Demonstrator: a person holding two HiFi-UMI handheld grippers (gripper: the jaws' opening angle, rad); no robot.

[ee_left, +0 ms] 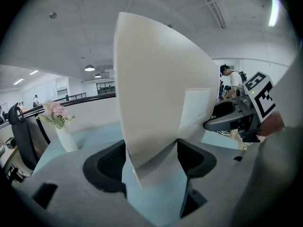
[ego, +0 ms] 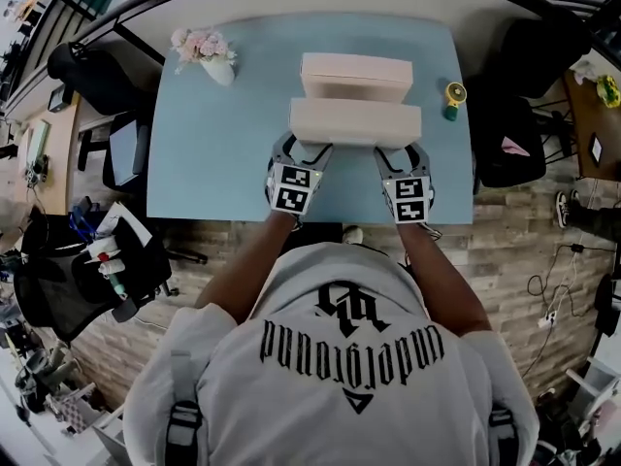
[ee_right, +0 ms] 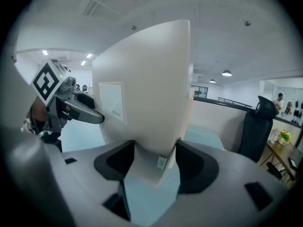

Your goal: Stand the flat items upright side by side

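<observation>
Two pale boxes on a blue table (ego: pixel 213 153), one of them gripped at both ends. At its left end, the left gripper (ego: pixel 302 148), fingers (ee_left: pixel 106 167) spread wide, dark pads pressed on either side of the lower corner. At its right end, the right gripper (ego: pixel 401 151), fingers (ee_right: pixel 199 167) equally wide and clamped the same way on the opposite corner. Between the two pairs of fingertips, the near box (ego: pixel 356 122), rising tall above the pads in both gripper views, one vertical edge centred between each pair of fingers, blue tabletop visible beneath the corner; contact with the table not discernible. Pale rectangular label on the box face just inward of each pair of fingers, with the other gripper reaching in from that same side. Small printed tag at the bottom corner, right beside the right fingers. Just beyond the fingertips, the far box (ego: pixel 356 74), parallel to the held one and directly behind it; touching or narrowly apart, impossible to say from above. Well to the left of the left fingers and farther out, a white vase of pink flowers (ego: pixel 206 54). To the right of the right fingers, near the table's edge, a small yellow-and-green object (ego: pixel 453 100). Black office chairs (ego: pixel 529 76) off both sides of the table. Behind both grippers, a person in a white printed shirt (ego: pixel 340 357), forearms stretched toward the marker cubes.
</observation>
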